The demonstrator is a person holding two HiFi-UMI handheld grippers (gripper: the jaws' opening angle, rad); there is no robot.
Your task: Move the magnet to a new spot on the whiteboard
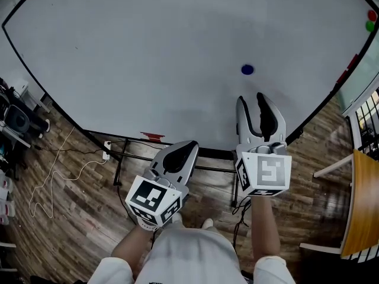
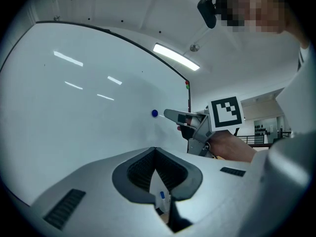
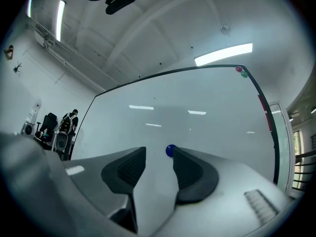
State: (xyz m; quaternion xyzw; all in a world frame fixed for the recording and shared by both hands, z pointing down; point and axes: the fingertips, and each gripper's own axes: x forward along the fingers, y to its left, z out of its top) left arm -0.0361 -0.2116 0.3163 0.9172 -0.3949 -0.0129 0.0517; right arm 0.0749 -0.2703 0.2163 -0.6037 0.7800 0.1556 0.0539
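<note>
A small round blue magnet (image 1: 247, 70) sticks to the large whiteboard (image 1: 148, 52), right of its middle and low down. My right gripper (image 1: 253, 102) points at the board just below the magnet, jaws open and empty. In the right gripper view the magnet (image 3: 170, 150) shows just beyond the fingertips, close to the right one, with the right gripper (image 3: 159, 154) clear of it. My left gripper (image 1: 188, 145) hangs lower, near the board's bottom edge, jaws together and holding nothing. The left gripper view shows the left gripper (image 2: 155, 151), the magnet (image 2: 154, 113) and the right gripper (image 2: 174, 115) near it.
A red magnet (image 1: 372, 15) and a green magnet (image 1: 371, 26) sit at the board's top right corner. A red object (image 1: 153, 136) lies on the bottom ledge. Cables and a power strip (image 1: 107, 152) lie on the wooden floor; a wooden table (image 1: 362, 206) stands at right.
</note>
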